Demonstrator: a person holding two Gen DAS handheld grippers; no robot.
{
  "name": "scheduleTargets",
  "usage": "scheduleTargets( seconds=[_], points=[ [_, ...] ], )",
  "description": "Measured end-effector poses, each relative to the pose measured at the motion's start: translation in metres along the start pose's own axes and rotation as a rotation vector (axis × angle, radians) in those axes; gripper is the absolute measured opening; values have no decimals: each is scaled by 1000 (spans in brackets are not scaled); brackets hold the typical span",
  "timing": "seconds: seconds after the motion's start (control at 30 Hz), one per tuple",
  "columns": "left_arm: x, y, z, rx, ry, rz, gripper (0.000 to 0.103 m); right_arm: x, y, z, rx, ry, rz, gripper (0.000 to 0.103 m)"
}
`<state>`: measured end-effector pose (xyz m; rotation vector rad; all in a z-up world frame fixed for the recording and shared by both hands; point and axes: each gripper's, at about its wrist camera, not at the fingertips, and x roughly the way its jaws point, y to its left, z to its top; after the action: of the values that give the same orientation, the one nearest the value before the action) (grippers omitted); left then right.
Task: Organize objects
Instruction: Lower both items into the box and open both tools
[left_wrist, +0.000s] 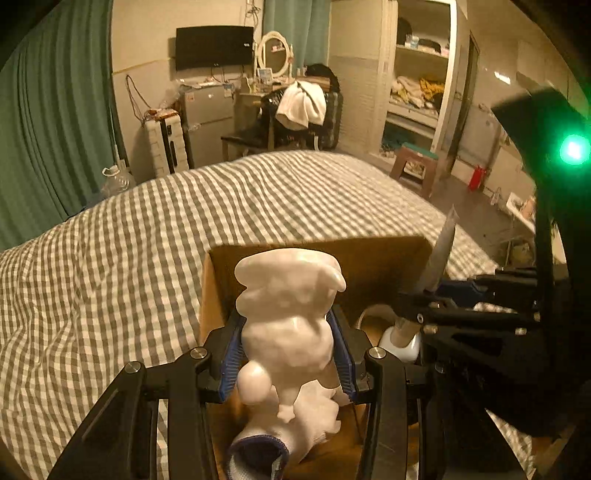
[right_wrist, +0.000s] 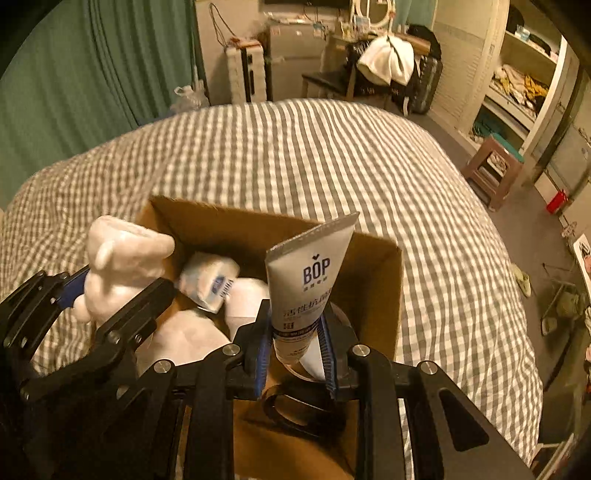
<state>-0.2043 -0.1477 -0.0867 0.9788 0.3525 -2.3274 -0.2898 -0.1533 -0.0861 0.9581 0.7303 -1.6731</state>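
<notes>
Jaws of both grippers are clamped on objects above the cardboard box (right_wrist: 373, 273). Left gripper (left_wrist: 288, 347): blue pads pressed against the waist of one white figurine (left_wrist: 291, 306), held upright over the box's left part. Right gripper (right_wrist: 295, 354): closed on the lower end of one grey BOP toothpaste tube (right_wrist: 310, 280), crimped end up, cap end down over the box's right side.

Box contents, right wrist view: one small white pack with blue print (right_wrist: 210, 284), one rounded white item (right_wrist: 247, 299) just beside it, one larger pale mass (right_wrist: 184, 339) nearer the camera, and one pair of black-handled scissors (right_wrist: 299, 410) on the box floor. The left wrist view also shows a white sock with a dark blue cuff (left_wrist: 266, 446) below the figurine; it may be the same pale mass, and the view is too poor to confirm.

Count: two grippers, two held items, one box, at least four items inside.

Progress, as a judgement: well advanced. Several items are already boxed, no loose items show on the checked bed cover (right_wrist: 295, 155), and both held items appear ready to be lowered and let go. Remaining: release of figurine and tube into the box.
</notes>
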Motion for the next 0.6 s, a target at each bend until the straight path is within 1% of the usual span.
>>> scheduleTargets(
  seconds=[0.1,0.17,0.2,0.3,0.43,0.53,0.57,0.6],
  points=[
    [8,-1,-7,-6,17,-7,44,11,-5,-4,26,17,19,23],
    [13,-1,-11,-21,36,-11,44,16,-10,-7,54,26,67,23],
    [17,-2,-12,-25,43,-8,44,18,-13,-8,62,29,75,23],
    [20,-3,-16,-27,44,2,44,21,-17,-11,69,34,66,24],
    [21,-4,-17,-53,48,0,44,16,-28,-12,95,9,96,24],
    [22,-1,-18,-57,54,12,46,9,-26,-12,84,-6,91,24],
    [22,-1,-18,-58,58,21,46,7,-26,-13,82,-11,95,25],
    [22,0,-19,-58,62,24,47,4,-26,-13,82,-18,102,29]
  ],
)
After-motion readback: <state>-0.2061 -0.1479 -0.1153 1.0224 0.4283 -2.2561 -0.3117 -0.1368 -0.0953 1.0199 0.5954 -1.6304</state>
